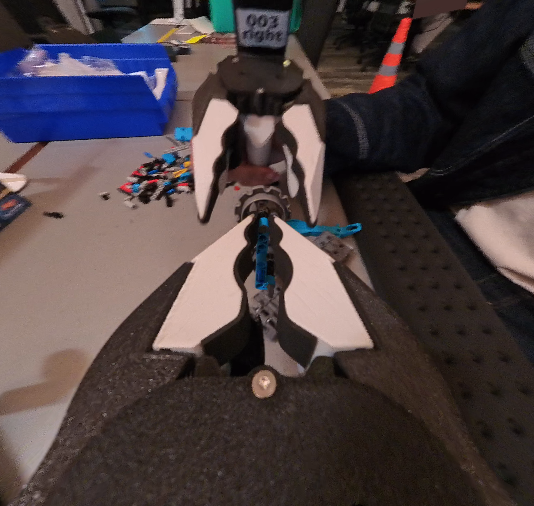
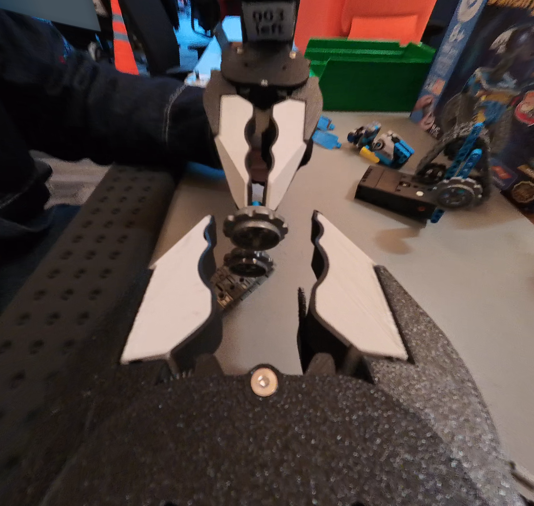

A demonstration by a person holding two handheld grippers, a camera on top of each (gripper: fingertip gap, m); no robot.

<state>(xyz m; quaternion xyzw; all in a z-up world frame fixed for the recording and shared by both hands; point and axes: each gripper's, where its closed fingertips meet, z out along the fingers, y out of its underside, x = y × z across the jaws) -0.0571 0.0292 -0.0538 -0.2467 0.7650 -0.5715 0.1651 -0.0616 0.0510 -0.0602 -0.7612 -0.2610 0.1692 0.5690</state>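
Note:
My left gripper (image 1: 263,220) is shut on a blue holed beam (image 1: 261,258) held lengthwise between its fingers. A grey toothed wheel (image 1: 261,203) sits on the beam's far end, just past the fingertips. My right gripper (image 2: 263,216) faces it, open and empty, with its fingertips on either side of that wheel (image 2: 255,227) and not touching it. In the right wrist view the left gripper (image 2: 255,203) points toward me. Below the wheel, a second toothed wheel (image 2: 248,263) rests on a grey link strip (image 2: 234,287) on the table. A light blue curved piece (image 1: 326,229) lies beside it.
A blue bin (image 1: 86,102) and a pile of small parts (image 1: 161,177) are on the grey table. A black perforated mat (image 1: 433,261) borders it. A green bin (image 2: 367,81), a printed box (image 2: 491,58), a black block with a tracked assembly (image 2: 404,194) and a small model (image 2: 381,145) stand nearby. Both grippers' tips are roughly 12 cm from the light blue curved piece (image 1: 326,229).

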